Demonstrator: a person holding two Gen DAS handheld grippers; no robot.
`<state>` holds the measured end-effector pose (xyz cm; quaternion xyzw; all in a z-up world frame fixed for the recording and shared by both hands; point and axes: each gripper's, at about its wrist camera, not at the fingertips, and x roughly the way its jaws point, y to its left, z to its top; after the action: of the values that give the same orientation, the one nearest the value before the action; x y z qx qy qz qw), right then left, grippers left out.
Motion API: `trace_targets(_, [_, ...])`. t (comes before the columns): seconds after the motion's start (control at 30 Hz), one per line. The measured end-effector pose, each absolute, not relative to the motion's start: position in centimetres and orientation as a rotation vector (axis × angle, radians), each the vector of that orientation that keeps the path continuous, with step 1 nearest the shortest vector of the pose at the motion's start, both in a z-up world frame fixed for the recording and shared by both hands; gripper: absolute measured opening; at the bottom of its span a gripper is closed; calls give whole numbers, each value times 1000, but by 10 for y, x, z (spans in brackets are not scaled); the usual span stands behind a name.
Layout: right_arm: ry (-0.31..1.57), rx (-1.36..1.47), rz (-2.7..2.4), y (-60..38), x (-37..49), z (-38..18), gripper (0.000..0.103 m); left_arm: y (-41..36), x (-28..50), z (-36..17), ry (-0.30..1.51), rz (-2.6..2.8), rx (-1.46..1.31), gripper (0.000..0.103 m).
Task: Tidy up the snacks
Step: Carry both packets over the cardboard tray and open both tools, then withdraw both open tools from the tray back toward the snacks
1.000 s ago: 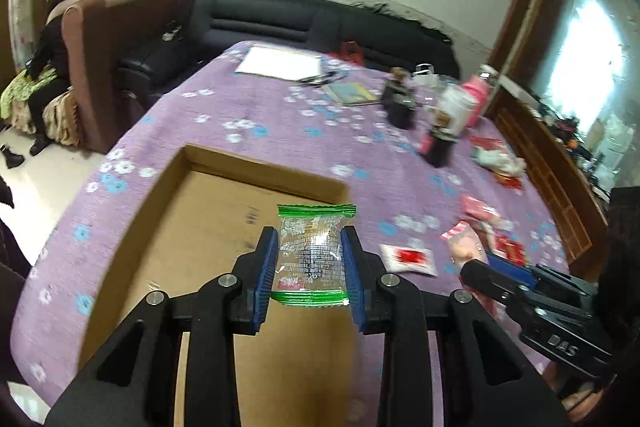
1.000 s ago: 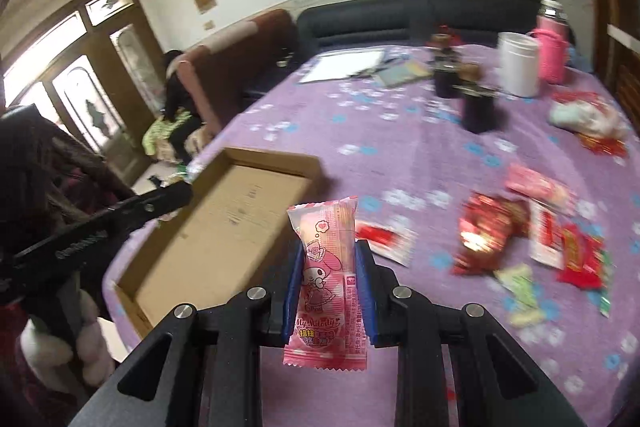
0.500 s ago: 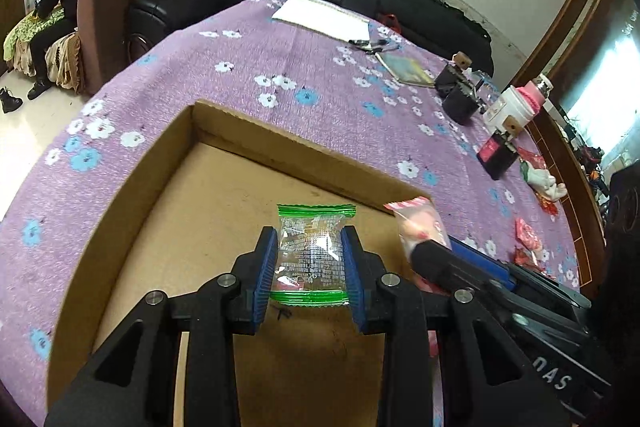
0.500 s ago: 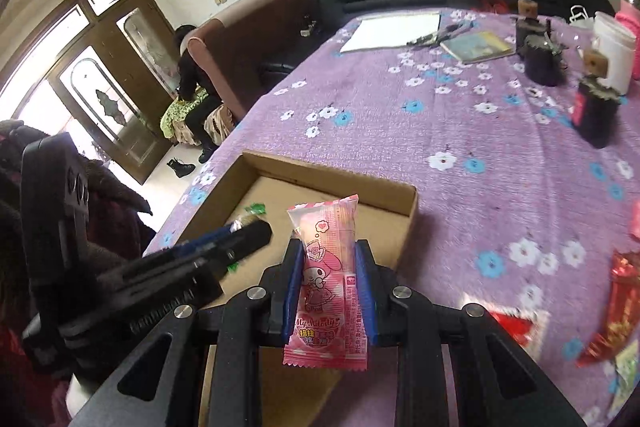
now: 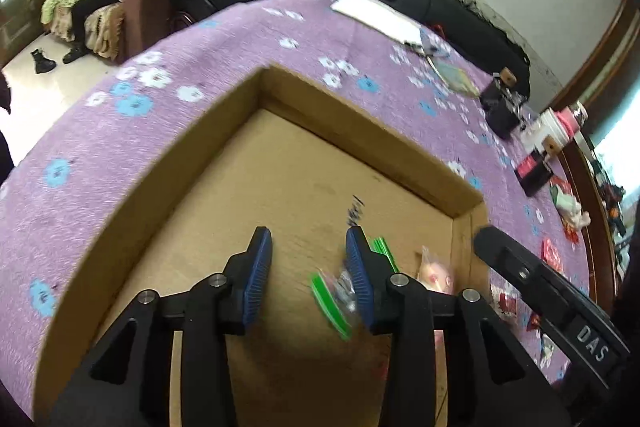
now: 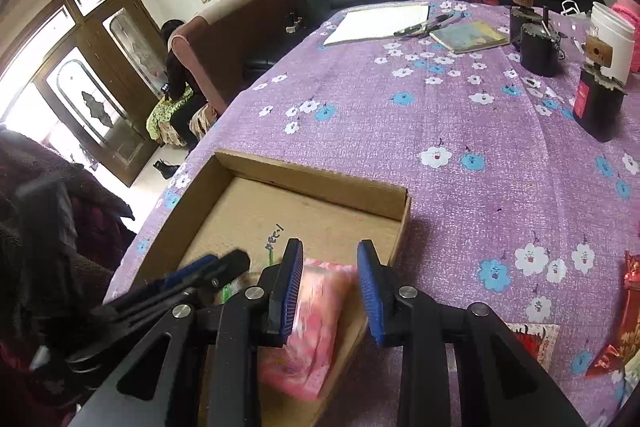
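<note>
A shallow cardboard box [image 5: 360, 131] [image 6: 320, 175] lies on the purple flowered tablecloth. My left gripper [image 5: 306, 275] is open over the box floor; the clear snack packet with green ends [image 5: 334, 291] is free of it, blurred, beside the right finger. My right gripper [image 6: 330, 291] is open above the box's near right corner; the pink snack packet [image 6: 312, 327] sits blurred below it, inside the box. The pink packet also shows in the left wrist view [image 5: 436, 275]. Each gripper shows in the other's view.
Loose red snack packets [image 6: 536, 339] lie on the cloth right of the box. Dark jars [image 6: 596, 107], a white tub [image 6: 612, 39], a book [image 6: 468, 37] and paper [image 6: 380, 23] stand farther back. A sofa lies beyond the table.
Both grippers have opened and let go of their packets, which have dropped into the box. Both grippers have moved lower and closer over the box.
</note>
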<state>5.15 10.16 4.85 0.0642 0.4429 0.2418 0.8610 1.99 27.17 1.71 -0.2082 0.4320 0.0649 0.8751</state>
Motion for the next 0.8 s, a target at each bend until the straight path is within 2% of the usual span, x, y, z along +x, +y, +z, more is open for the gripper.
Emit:
trace_targets(0.23, [825,82,504,93,6,80,34,276,6,23,849,251,-385,37])
trace_targets(0.3, [789,74,523,91,-14,92,34,273,0,27,826,280,-355,41])
trace_targets(0.43, [734,26,548,95,-47,108,38,270,-11,34,775,315,-318,58])
trace_targets(0.8, [670,-48,637,117,-102,136,41,282,-6,28,808,382,-341,58])
